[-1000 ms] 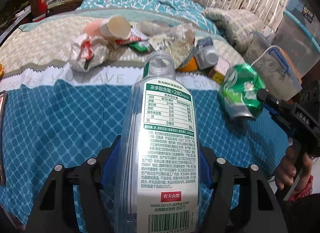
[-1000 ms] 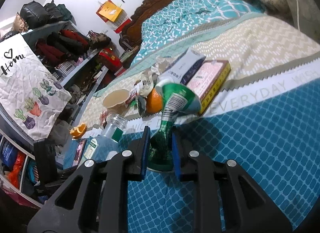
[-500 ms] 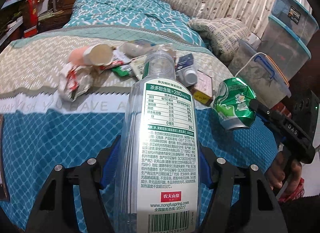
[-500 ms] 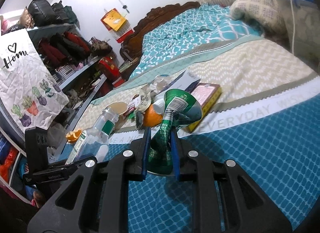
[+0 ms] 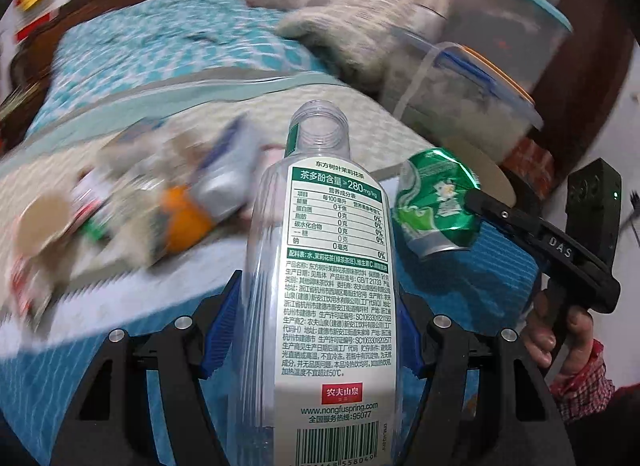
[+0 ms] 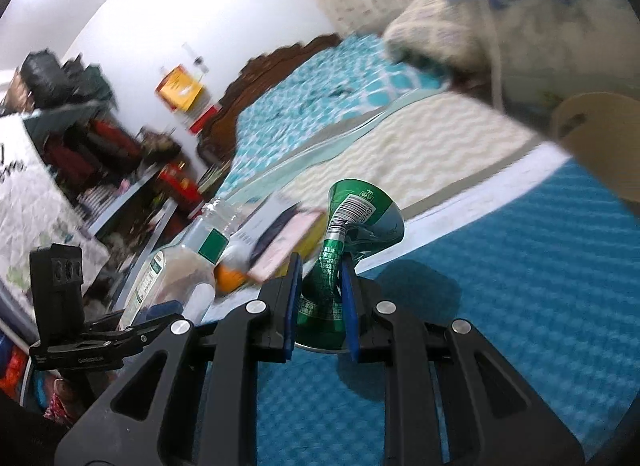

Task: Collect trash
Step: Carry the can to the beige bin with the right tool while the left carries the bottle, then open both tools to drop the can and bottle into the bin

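The left gripper (image 5: 320, 330) tilts steeply down over the bed (image 5: 120, 346), jaws clamped on a capless clear bottle (image 5: 324, 274) whose neck points away. To its right, the right gripper (image 6: 320, 306), angled gently down, has its jaws clamped on a crushed green can (image 6: 340, 262); a hand (image 5: 560, 330) grips its handle.

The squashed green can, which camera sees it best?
The left wrist view: the green can shows side-on, its crumpled body and top plain, pinched by the right gripper. The right wrist view shows it too, but the blue pads hide its middle.
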A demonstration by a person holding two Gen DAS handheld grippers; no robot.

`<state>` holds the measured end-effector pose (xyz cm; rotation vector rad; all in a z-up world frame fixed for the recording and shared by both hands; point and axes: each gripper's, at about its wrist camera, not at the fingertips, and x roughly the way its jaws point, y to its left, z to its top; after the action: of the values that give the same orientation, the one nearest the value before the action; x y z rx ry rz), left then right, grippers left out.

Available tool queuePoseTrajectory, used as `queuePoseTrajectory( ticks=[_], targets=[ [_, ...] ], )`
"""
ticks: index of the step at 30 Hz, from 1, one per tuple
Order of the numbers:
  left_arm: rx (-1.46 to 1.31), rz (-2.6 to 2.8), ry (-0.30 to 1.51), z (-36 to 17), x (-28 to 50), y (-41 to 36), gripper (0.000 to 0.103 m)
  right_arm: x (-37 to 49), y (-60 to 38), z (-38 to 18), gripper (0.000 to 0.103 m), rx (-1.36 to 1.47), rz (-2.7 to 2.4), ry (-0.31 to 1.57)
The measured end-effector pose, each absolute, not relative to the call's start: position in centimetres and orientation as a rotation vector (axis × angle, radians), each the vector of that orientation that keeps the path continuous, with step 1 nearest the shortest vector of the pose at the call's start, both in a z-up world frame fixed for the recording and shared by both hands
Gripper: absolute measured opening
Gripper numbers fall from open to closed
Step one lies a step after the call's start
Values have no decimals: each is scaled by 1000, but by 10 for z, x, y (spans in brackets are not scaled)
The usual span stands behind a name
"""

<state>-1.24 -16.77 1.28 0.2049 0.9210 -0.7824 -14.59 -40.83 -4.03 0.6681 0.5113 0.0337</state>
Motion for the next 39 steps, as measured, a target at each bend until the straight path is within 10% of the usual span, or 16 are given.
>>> queuePoseTrajectory(
  ticks=[19, 22, 39],
  targets=[
    [498, -1250, 1001, -30, -11, -537, 75, -195, -651, -81, 28, 871, -426, 457],
    [493, -1224, 1005, -33, -6, -540, 77, -202, -655, -86, 59, 905, -452, 413],
    [173, -914, 970, -11, 43, -273, 76, -147, -562, -59, 59, 873, -194, 402]
  ],
)
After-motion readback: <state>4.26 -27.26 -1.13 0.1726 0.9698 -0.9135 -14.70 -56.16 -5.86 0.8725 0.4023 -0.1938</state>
